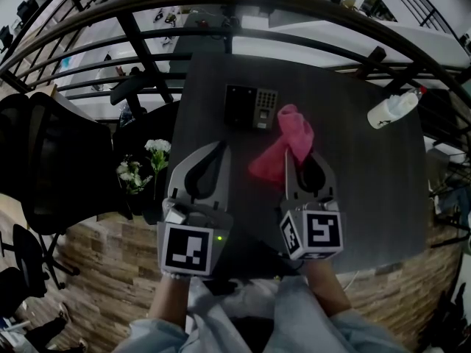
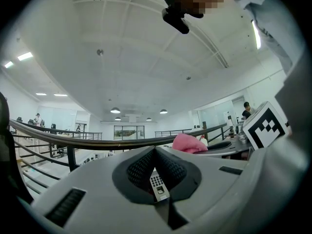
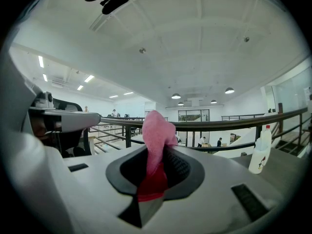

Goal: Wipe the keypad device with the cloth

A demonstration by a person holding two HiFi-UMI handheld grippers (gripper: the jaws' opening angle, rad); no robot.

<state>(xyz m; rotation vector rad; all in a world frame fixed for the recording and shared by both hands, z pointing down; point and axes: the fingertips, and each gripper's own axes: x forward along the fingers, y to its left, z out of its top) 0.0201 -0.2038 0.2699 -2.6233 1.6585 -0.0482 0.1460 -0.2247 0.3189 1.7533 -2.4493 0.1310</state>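
Note:
The keypad device (image 1: 250,107), black with a grey key panel, lies flat near the far edge of the dark table (image 1: 375,197). My right gripper (image 1: 300,157) is shut on a pink cloth (image 1: 288,140), which bunches up from its jaws just right of the device; whether it touches the device I cannot tell. In the right gripper view the cloth (image 3: 157,130) stands up out of that gripper (image 3: 157,152). My left gripper (image 1: 221,147) is shut and holds nothing, a little short of the device. Through the loop of its jaws in the left gripper view the keypad (image 2: 158,185) shows, with the cloth (image 2: 189,143) off to the right.
A white spray bottle (image 1: 394,109) lies at the table's far right, also in the right gripper view (image 3: 261,150). White flowers (image 1: 143,164) and a black office chair (image 1: 44,160) stand left of the table. A dark curved railing (image 1: 309,43) runs beyond its far edge.

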